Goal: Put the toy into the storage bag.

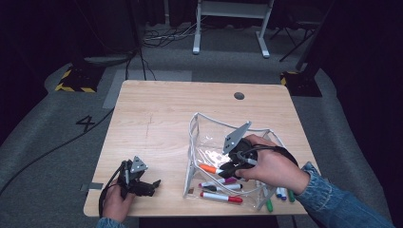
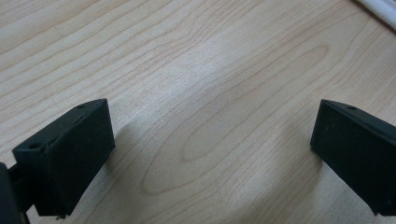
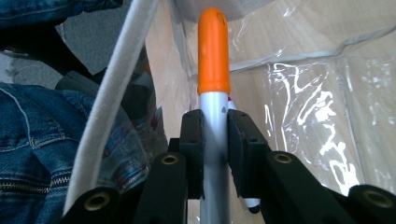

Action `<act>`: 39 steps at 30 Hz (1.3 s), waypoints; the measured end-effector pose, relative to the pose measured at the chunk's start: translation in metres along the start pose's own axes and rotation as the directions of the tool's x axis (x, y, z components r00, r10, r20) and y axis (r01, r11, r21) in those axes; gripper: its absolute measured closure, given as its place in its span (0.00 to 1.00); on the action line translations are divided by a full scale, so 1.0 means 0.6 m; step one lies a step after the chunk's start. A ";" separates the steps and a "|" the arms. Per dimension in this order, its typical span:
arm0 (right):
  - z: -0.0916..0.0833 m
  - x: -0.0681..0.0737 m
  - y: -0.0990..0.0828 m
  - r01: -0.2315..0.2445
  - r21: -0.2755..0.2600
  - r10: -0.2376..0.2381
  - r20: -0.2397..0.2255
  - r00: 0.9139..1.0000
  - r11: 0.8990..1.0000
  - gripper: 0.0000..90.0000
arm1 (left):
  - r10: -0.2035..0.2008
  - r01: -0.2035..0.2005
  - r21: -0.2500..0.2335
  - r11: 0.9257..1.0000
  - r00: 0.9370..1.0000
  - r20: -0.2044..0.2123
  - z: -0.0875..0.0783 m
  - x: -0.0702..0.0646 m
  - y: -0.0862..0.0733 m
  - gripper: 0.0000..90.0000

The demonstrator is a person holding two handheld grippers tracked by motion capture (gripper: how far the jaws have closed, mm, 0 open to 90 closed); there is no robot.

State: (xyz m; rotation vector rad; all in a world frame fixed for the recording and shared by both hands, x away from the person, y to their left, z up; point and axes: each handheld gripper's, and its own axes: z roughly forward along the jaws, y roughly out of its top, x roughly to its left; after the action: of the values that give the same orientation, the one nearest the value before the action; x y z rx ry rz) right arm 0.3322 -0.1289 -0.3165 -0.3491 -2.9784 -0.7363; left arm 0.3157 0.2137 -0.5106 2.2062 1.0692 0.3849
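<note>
A clear plastic pouch (image 1: 209, 137) with white piping lies open on the wooden table (image 1: 157, 118). My right gripper (image 1: 227, 167) reaches into the pouch, shut on an orange-capped marker (image 1: 209, 168); in the right gripper view the marker (image 3: 214, 70) runs up between the pads (image 3: 192, 140), its cap pointing into the pouch (image 3: 303, 84). A red-capped marker (image 1: 221, 197) and a purple one (image 1: 223, 182) lie inside the pouch. My left gripper (image 1: 151, 186) rests open near the table's front left edge; in the left gripper view its jaws stand wide over the bare wood (image 2: 210, 93).
Green and blue markers (image 1: 280, 194) lie at the pouch's right front corner near the table edge. A round grommet hole (image 1: 239, 95) sits at the table's far side. Cables and a desk frame (image 1: 230, 28) stand on the floor beyond.
</note>
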 end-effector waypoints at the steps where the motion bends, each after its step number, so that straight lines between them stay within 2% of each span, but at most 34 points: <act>1: 0.005 0.000 0.000 -0.002 0.004 0.002 -0.007 1.000 1.000 0.86 | 0.000 0.000 0.000 1.000 1.000 0.000 0.000 0.000 0.000 0.00; 10: 0.045 0.000 -0.001 -0.001 0.083 0.004 -0.039 0.999 0.997 0.86 | 0.000 0.000 0.000 1.000 1.000 0.000 0.000 0.000 0.000 0.00; 13: 0.057 0.000 -0.002 0.008 0.111 -0.003 -0.045 0.999 0.994 0.86 | 0.000 0.000 0.000 1.000 1.000 0.000 0.000 0.000 0.000 0.00; 19: 0.078 -0.007 -0.005 -0.002 0.153 0.011 -0.054 0.999 0.988 0.86 | 0.000 0.000 0.000 1.000 1.000 0.000 0.000 0.000 0.000 0.00; 28: 0.111 -0.022 -0.014 -0.019 0.246 0.034 -0.058 0.998 0.969 0.86 | 0.000 0.000 0.000 1.000 1.000 0.000 0.000 0.000 0.000 0.00; 31: 0.116 -0.026 -0.017 -0.032 0.240 0.051 -0.072 0.996 0.970 0.85 | 0.000 0.000 0.000 1.000 1.000 0.000 0.000 0.000 0.000 0.00; 34: 0.119 -0.028 -0.019 -0.038 0.231 0.057 -0.078 0.995 0.972 0.76 | 0.000 0.000 0.000 1.000 1.000 0.000 0.000 0.000 0.000 0.00; 36: 0.115 -0.029 -0.020 -0.051 0.213 0.065 -0.060 0.996 0.976 0.68 | 0.000 0.000 0.000 1.000 1.000 0.000 0.000 0.000 0.000 0.00; 39: 0.100 -0.032 -0.020 -0.066 0.147 0.071 -0.032 0.997 0.987 0.60 | 0.000 0.000 0.000 1.000 1.000 0.000 0.000 0.000 0.000 0.00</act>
State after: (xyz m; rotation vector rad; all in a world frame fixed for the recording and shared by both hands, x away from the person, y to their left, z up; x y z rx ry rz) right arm 0.3484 -0.1150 -0.3770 -0.4216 -2.9460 -0.5083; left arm 0.3157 0.2136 -0.5107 2.2060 1.0692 0.3847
